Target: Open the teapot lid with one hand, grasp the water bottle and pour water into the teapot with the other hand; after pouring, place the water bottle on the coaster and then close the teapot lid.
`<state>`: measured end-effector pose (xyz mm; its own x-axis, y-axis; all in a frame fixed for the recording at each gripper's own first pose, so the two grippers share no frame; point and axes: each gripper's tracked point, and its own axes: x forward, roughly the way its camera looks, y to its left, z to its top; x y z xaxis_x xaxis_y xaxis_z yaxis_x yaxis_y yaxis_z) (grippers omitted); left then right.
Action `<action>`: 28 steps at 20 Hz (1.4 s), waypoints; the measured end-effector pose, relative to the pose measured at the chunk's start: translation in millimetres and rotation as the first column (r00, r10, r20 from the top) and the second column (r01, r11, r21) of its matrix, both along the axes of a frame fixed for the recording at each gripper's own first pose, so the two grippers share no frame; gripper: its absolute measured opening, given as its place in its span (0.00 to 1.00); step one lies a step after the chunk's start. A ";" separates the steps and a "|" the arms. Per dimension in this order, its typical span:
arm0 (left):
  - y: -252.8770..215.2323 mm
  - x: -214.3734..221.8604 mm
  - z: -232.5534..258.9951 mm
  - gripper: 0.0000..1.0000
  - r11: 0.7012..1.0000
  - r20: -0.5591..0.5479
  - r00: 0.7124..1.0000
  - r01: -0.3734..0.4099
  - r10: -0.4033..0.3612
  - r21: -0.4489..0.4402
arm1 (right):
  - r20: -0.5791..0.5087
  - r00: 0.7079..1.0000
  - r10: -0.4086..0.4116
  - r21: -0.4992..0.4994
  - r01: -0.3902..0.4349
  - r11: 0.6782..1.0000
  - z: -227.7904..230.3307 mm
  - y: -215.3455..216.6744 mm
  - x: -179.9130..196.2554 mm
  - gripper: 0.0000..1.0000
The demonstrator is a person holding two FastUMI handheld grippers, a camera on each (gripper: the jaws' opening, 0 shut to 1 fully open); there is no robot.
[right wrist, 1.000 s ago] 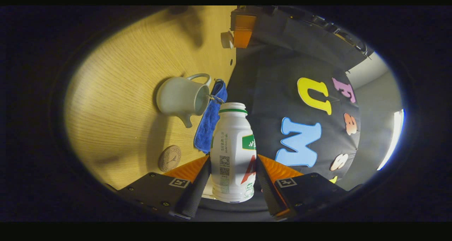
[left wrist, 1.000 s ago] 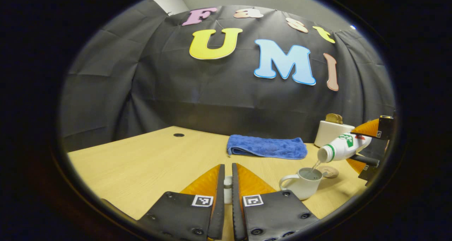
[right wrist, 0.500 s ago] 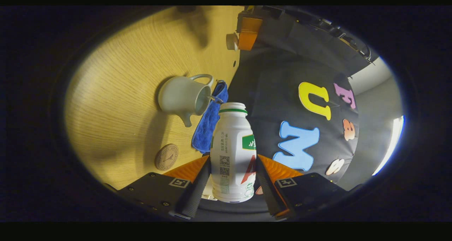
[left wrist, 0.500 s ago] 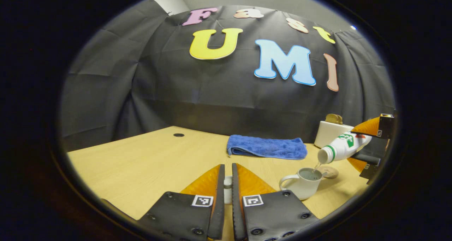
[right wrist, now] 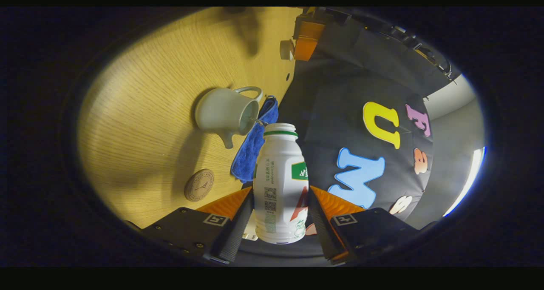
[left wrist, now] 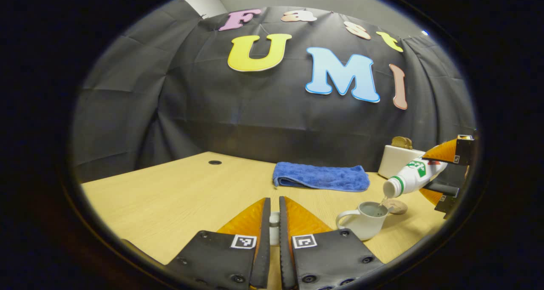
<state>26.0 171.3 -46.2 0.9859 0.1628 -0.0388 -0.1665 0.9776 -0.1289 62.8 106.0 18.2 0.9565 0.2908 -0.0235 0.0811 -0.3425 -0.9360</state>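
Between the right gripper's (right wrist: 278,222) jaws: bottle (right wrist: 280,183), pinched on both sides, tipped nearly level, mouth just above the open teapot (right wrist: 225,111), thin stream falling in. Between the left gripper's (left wrist: 274,232) jaws, nearly pressed together: lid (left wrist: 274,234), pinched, held low over the worktop (left wrist: 170,196), left of the teapot. Beyond the teapot: round coaster (left wrist: 395,206), bare, flat on the worktop. Farther back: folded blue towel (left wrist: 321,177) and white box (left wrist: 397,159) by the booth wall.
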 end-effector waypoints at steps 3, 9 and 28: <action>0.1 -0.6 0.0 0.17 1.000 0.000 1.000 0.000 0.000 0.000 | -0.002 1.000 0.003 -0.014 -0.003 1.000 -0.5 1.4 -0.4 0.74; -0.2 -0.8 -0.3 0.14 1.000 0.000 1.000 0.001 -0.001 0.000 | -0.013 1.000 0.007 -0.037 -0.007 0.999 -3.1 3.6 2.1 0.73; -0.3 -0.5 0.1 0.21 1.000 0.001 1.000 0.009 -0.009 -0.004 | -0.030 0.999 0.028 -0.152 -0.032 0.988 -9.5 11.3 10.7 0.74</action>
